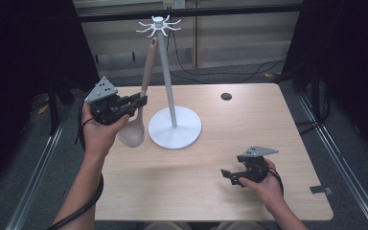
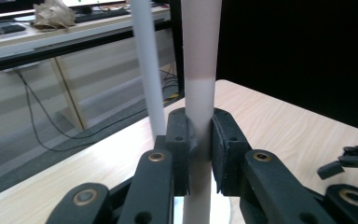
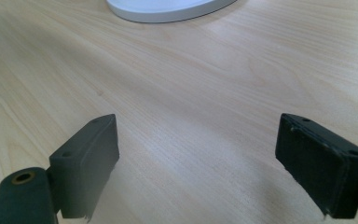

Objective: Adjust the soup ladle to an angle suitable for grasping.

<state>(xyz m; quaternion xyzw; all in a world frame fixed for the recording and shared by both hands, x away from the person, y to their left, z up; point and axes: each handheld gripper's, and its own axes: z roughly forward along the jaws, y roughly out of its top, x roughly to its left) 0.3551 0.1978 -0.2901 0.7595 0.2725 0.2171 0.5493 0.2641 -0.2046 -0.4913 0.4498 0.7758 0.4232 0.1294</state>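
Your left gripper (image 1: pixel 141 100) has its jaws clamped on the handle of the beige ladle (image 1: pixel 140 103), a short way above the bowl; in the left gripper view the pads press the handle (image 2: pixel 199 140) from both sides. The ladle stands nearly upright, its bowl hanging low over the desk (image 1: pixel 211 191) near the left edge and its handle tip rising close to the hooks at the top of the white stand (image 1: pixel 172 105). The stand's pole runs just behind the handle, and its round base sits on the desk just right of the ladle's bowl, toward the far side. Your right gripper (image 1: pixel 232 176) rests low near the desk's near right corner, well apart from the stand, with its jaws wide apart and only bare wood between them (image 3: pixel 196 154).
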